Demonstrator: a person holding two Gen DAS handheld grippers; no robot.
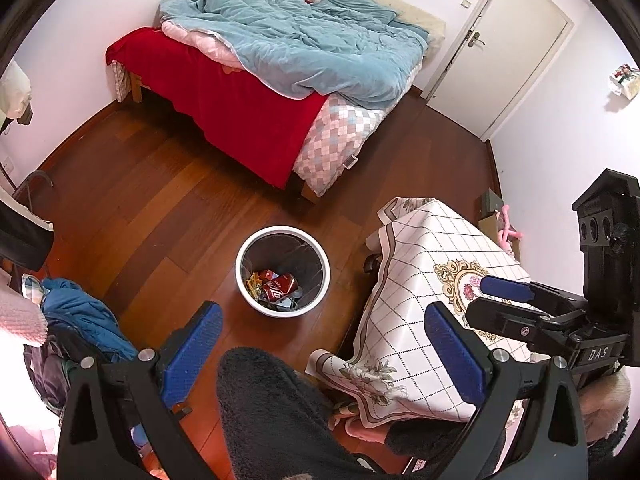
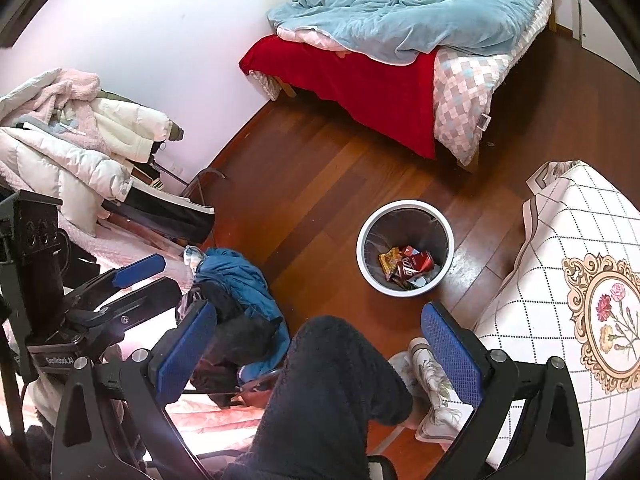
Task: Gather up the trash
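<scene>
A white round trash bin (image 1: 320,278) (image 2: 365,258) stands on the wooden floor. Inside it lie a red soda can (image 1: 279,286) (image 2: 418,265) and crumpled snack wrappers (image 1: 253,283) (image 2: 389,261). My left gripper (image 1: 322,324) hovers open above the floor just short of the bin, nothing between its blue pads. My right gripper (image 2: 318,322) is open too, held over the person's dark fleece-clad leg (image 2: 332,392). Each gripper shows in the other's view: the right one (image 1: 490,294) over the table, the left one (image 2: 158,274) near the clothes.
A table with a checked floral cloth (image 1: 424,320) (image 2: 568,280) stands right of the bin. A bed with blue and red covers (image 1: 288,72) (image 2: 400,40) fills the back. Piled coats (image 2: 72,148) and a blue garment (image 2: 236,280) lie left. A closed door (image 1: 516,44) is at the far right.
</scene>
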